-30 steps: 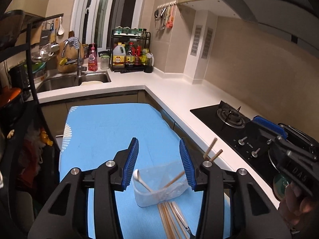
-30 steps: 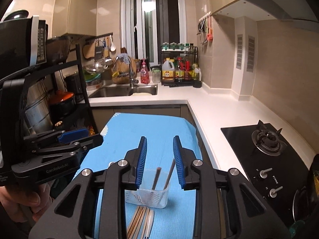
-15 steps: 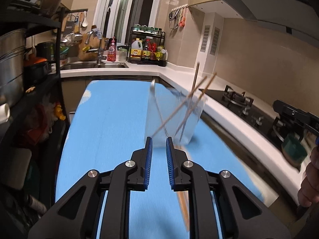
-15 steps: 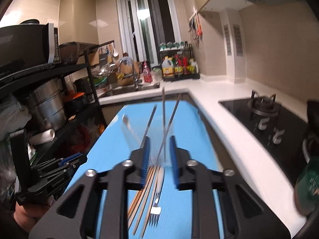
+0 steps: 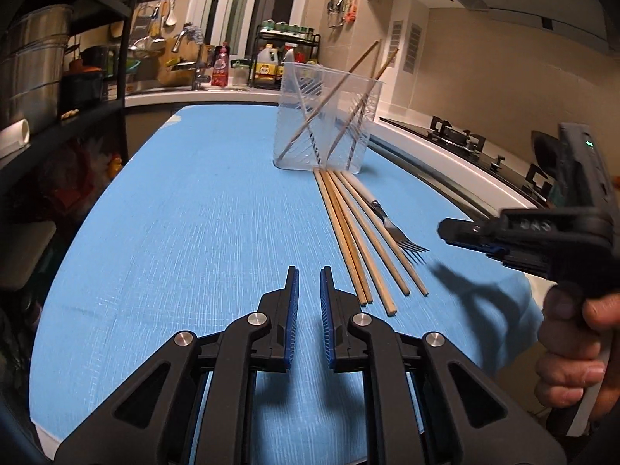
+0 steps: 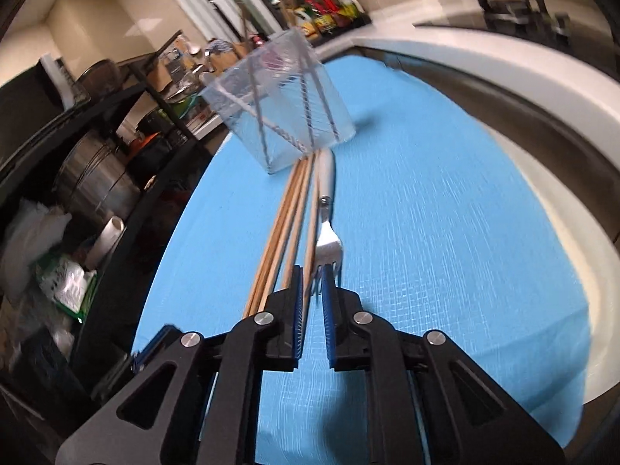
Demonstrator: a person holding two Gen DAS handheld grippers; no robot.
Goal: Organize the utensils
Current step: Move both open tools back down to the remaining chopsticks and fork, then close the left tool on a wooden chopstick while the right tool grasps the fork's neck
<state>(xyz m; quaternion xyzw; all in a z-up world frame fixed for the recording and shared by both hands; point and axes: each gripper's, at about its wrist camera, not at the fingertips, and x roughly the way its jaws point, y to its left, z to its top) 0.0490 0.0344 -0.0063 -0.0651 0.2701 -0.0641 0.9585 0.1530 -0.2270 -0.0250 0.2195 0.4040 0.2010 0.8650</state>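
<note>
Right gripper (image 6: 310,271): my jaws stand nearly together with only a narrow gap, poised low over the fork's tines and one chopstick end; I cannot tell whether they pinch anything, as this view is blurred.
Left gripper (image 5: 309,273): jaws almost closed, holding nothing, hovering over bare cloth just left of the chopstick ends.
Fork (image 5: 391,224): lies flat on the cloth, on the right edge of the bundle, tines toward me and pale handle running away toward the holder.
Fork axis: its length runs near-to-far, roughly in line with my right gripper's fingers, so I judge a grasp near the tines needs little turning.
Loose chopsticks (image 5: 360,240): several wooden sticks side by side, touching or nearly so, parallel to the fork, far tips at the holder's foot, near ends just ahead and right of my left gripper.
Nearer hand: the right, by my reading; it sits directly over the tines, while the left is off to the side.
Clear holder (image 5: 324,116): upright beyond the bundle, already carrying a few chopsticks that lean and cross inside it.
Blue cloth (image 5: 174,232): covers the board under everything.
Surroundings: white counter (image 5: 445,155) and hob to the right, sink further back.
</note>
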